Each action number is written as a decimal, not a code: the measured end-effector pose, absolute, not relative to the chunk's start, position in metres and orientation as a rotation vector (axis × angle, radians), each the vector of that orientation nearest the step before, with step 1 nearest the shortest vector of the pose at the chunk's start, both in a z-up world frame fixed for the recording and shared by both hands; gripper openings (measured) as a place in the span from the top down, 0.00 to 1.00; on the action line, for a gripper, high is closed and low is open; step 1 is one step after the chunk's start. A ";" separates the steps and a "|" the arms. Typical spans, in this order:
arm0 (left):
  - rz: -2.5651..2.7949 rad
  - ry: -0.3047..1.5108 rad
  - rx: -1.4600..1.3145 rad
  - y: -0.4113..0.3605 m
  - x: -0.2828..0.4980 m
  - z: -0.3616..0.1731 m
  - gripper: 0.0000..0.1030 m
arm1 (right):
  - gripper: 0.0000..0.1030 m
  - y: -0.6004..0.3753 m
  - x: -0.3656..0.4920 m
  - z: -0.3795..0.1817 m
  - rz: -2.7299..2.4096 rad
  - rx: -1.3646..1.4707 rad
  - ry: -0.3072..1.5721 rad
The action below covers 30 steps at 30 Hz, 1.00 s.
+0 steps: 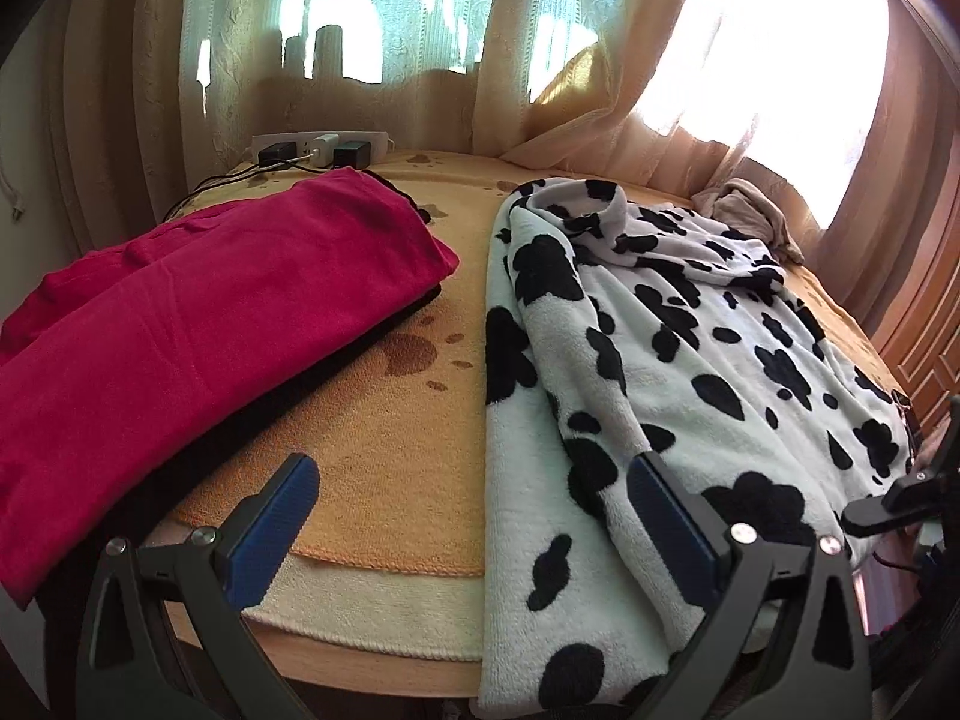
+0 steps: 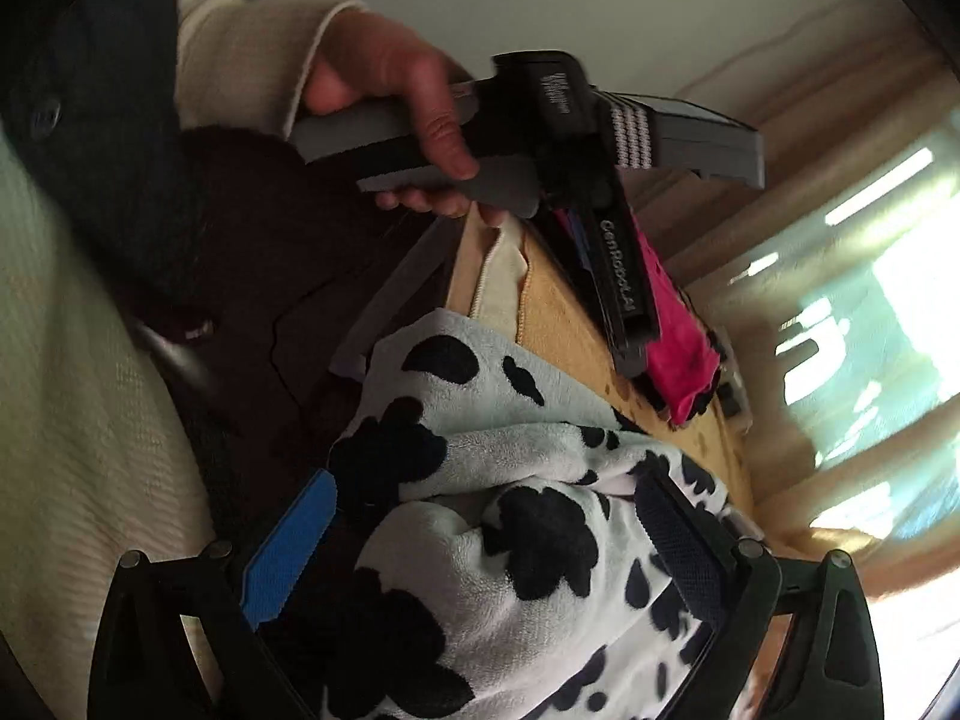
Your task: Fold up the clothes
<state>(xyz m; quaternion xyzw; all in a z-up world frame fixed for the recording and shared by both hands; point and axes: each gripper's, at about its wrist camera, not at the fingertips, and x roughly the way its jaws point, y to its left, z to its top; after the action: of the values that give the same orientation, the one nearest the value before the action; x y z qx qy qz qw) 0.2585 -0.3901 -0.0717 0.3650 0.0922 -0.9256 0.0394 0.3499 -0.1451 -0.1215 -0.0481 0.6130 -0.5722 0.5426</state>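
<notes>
**Both grippers spread wide at the cow-print fleece**

At the near edge of the table, the left gripper has its blue-padded fingers spread wide, gripping nothing. One finger hangs above the orange towel that covers the table top, the other over the cow-print fleece garment; whether that pad touches the fleece cannot be told. In the right wrist view a hand in a cream sleeve holds this gripper by its grey handle.

The right gripper is also wide apart, its fingers standing on either side of a bunched mass of the fleece, which fills the gap between them. The pads are not pressed together on the fabric.

The fleece lies crumpled across the right half of the table, one part hanging over the front edge. To its left, apart from it across a strip of bare towel, a folded crimson garment rests on a dark layer. Behind that sits a power strip with plugged-in adapters, and a beige cloth lies at the far right, before the curtains
</notes>
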 end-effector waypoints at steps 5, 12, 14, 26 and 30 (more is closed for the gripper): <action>-2.850 0.348 1.055 -0.392 0.276 -0.065 0.00 | 0.01 -0.149 0.361 -0.164 -1.180 -0.333 1.766; -2.824 0.416 0.969 -0.412 0.297 -0.055 0.00 | 0.01 -0.160 0.367 -0.205 -1.078 -0.467 1.917; -2.817 0.432 0.965 -0.416 0.300 -0.055 0.00 | 0.01 -0.163 0.363 -0.214 -1.068 -0.499 1.948; -2.799 0.447 0.966 -0.424 0.307 -0.058 0.00 | 0.02 -0.188 0.365 -0.245 -1.065 -0.561 2.005; -2.780 0.460 0.946 -0.432 0.311 -0.056 0.00 | 0.44 -0.202 0.368 -0.236 -1.112 -0.443 1.953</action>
<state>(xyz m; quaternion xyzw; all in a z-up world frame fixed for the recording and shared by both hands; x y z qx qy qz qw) 0.3113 -0.4324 -0.0555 0.3171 0.1542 -0.9319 0.0848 0.3682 -0.2016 -0.2355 -0.1760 0.7766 -0.4423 0.4126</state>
